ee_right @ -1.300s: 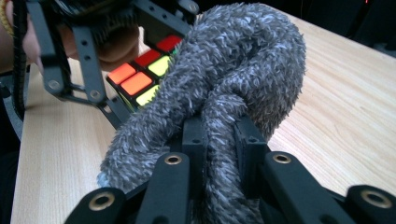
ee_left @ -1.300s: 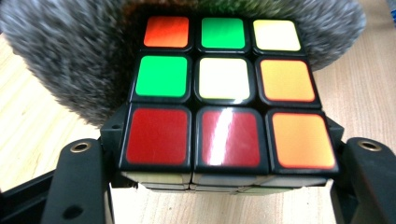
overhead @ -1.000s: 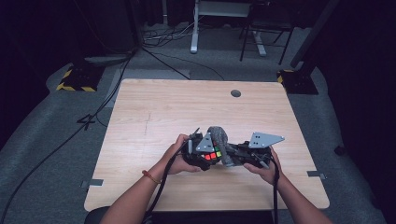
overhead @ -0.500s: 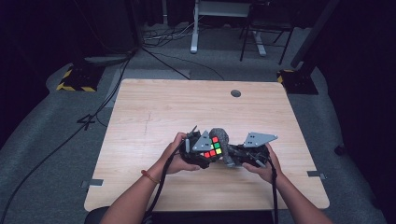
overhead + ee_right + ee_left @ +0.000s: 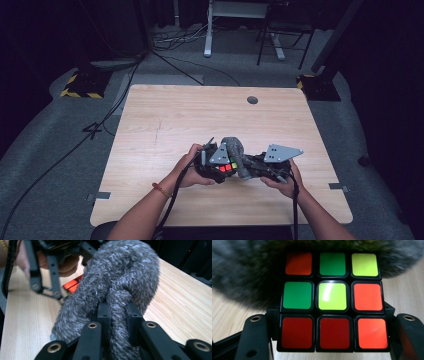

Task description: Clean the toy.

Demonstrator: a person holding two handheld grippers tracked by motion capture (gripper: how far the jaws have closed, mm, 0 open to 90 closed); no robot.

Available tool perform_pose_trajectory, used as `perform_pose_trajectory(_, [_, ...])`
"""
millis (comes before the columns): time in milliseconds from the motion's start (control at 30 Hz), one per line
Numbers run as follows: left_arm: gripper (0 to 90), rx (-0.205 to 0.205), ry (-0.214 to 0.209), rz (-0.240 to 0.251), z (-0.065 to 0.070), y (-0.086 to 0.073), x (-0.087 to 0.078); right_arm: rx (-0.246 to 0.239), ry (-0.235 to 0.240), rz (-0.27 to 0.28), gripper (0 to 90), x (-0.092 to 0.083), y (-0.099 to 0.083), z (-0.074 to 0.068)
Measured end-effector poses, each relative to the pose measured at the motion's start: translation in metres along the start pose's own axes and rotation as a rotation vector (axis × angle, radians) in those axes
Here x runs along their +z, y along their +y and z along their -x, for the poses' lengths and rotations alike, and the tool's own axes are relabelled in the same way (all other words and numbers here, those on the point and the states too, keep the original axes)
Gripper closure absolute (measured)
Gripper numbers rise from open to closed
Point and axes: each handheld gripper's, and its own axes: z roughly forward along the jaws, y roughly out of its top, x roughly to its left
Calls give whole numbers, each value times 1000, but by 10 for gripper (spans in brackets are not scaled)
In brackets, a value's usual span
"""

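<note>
Left gripper (image 5: 332, 340) clamps the puzzle cube (image 5: 332, 301). Right gripper (image 5: 117, 315) pinches the grey fuzzy cloth (image 5: 117, 280) against it, probably to wipe it.

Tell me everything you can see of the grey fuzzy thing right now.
The grey fuzzy thing looks like a soft, shaggy plush cloth, bunched and folded into thick rolls. The right gripper has its jaws shut on a narrow fold of it. In the high view it lies humped on the wooden table between both hands, near the front edge. It sits right behind the Rubik's cube held in the left gripper, apparently touching it.
</note>
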Motion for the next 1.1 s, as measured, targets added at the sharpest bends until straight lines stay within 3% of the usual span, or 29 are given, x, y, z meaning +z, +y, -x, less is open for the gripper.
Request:
perform_pose_trajectory(100, [331,15,-4,10,4,3,-1,13,-22,-12,778,0,-1,4])
perform_pose_trajectory(167, [331,9,-1,26,3,4,-4,19,-42,-51,779,4,-5,7])
perform_pose_trajectory(300, [330,-7,5,58,-3,3,-13,32,-30,-105,779,10,-11,11])
perform_pose_trajectory(400, [331,-30,18,85,-8,1,-20,25,-24,-108,778,14,-13,9])
perform_pose_trajectory(633, [331,-33,39,31,-10,-3,-17,6,-6,-64,779,11,-7,1])
perform_pose_trajectory(733, [331,-36,23,13,-6,-2,-10,-10,-2,-30,779,6,-3,-2])
perform_pose_trajectory(833, [331,-14,6,-9,0,1,-3,-16,-13,-13,779,2,-1,-2])
perform_pose_trajectory(1000, [330,-17,-1,-4,2,3,1,-5,-28,-7,780,-1,-2,2])
perform_pose_trajectory(1100, [329,-14,-4,-6,3,3,2,-18,-14,30,781,-5,2,-2])
